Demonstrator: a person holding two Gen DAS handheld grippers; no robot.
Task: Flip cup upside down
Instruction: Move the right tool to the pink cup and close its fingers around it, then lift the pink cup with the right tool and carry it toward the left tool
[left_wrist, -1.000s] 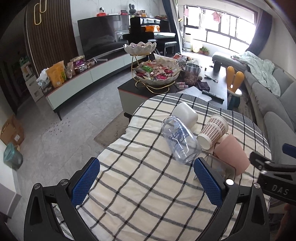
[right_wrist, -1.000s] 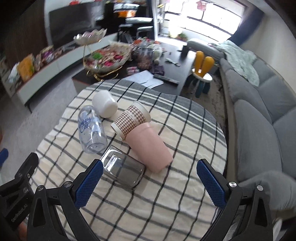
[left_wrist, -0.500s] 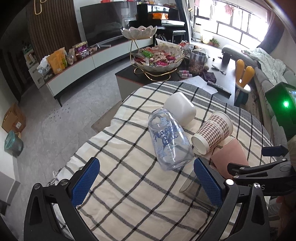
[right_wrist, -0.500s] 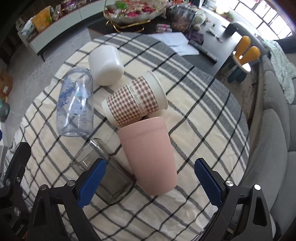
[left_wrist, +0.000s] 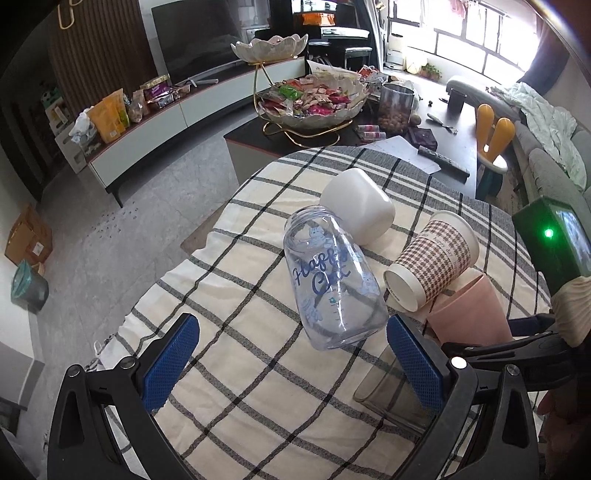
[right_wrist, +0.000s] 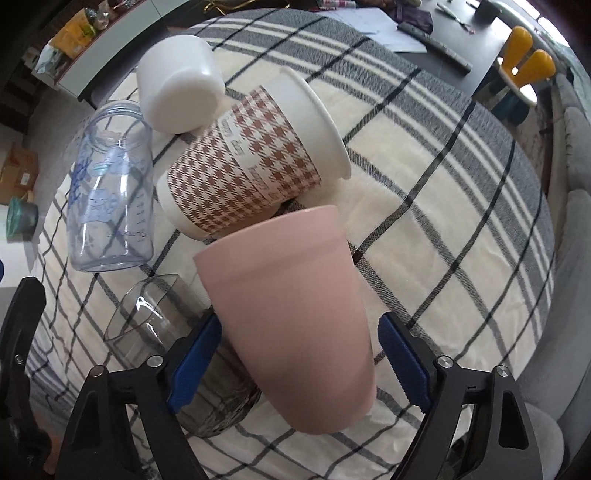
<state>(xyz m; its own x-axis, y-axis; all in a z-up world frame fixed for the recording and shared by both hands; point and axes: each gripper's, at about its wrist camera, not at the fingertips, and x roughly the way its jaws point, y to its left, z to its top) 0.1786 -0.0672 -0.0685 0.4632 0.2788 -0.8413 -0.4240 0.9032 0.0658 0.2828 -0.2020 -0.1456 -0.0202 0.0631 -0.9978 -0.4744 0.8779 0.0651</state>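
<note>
Left tongs are wide open, blue pads hanging over the checked cloth on the table. Just past them a clear plastic bottle with blue lettering lies on its side, mouth pointing far. A white plastic cup lies touching it on the far side. To the right there's a houndstooth paper cup tipped over, resting on a pink plastic cup. A smoky clear glass lies near right, partly behind the right pad. The right tongs poke in from the right edge.

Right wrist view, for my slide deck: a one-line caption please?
Open right hand-held gripper straddling a pink cup lying on its side among other tipped cups on a plaid tablecloth.
</note>
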